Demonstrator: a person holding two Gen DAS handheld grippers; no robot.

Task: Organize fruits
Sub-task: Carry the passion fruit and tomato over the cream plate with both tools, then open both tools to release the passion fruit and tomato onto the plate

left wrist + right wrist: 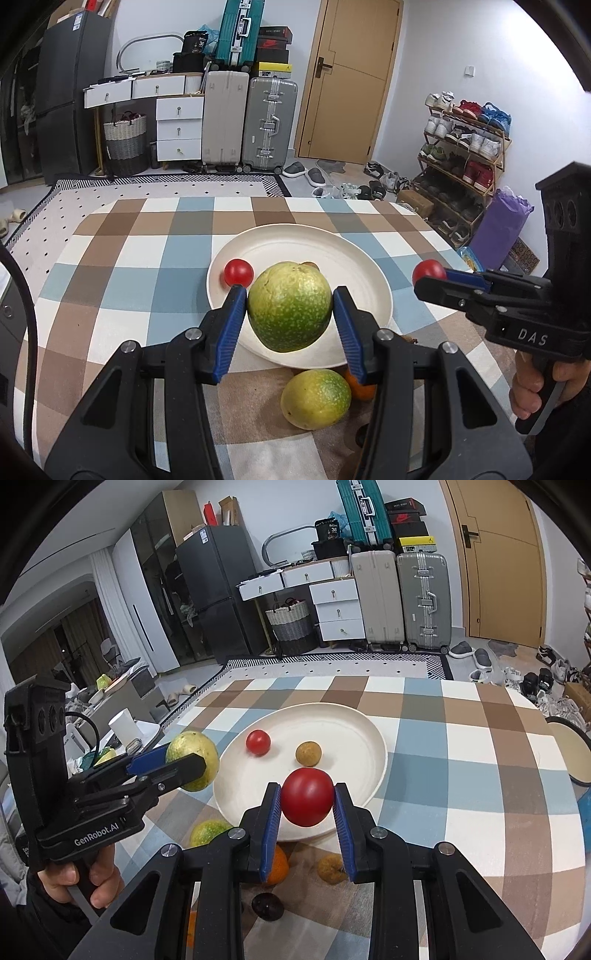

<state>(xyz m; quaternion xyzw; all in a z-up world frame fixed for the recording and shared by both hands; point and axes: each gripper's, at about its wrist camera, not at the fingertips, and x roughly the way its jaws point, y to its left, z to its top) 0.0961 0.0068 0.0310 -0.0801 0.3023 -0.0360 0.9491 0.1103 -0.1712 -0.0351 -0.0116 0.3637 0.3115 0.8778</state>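
My left gripper [290, 308] is shut on a green-yellow speckled fruit [290, 306], held above the near rim of the white plate [354, 258]. My right gripper [307, 799] is shut on a red tomato [308, 797], also over the plate's [354, 734] near edge. On the plate lie a small red tomato [258, 742] and a brownish round fruit [308, 753]. In the right wrist view the left gripper [184, 760] shows at the left with its fruit [194, 760]. In the left wrist view the right gripper [430, 275] shows at the right with its tomato [428, 271].
On the checkered tablecloth [461, 746] near me lie a second green-yellow fruit [316, 398], an orange [277, 867], a dark fruit [267, 906] and a brownish fruit [331, 867]. Another plate's rim [570, 734] sits at the table's right edge. Suitcases, drawers and a shoe rack stand beyond.
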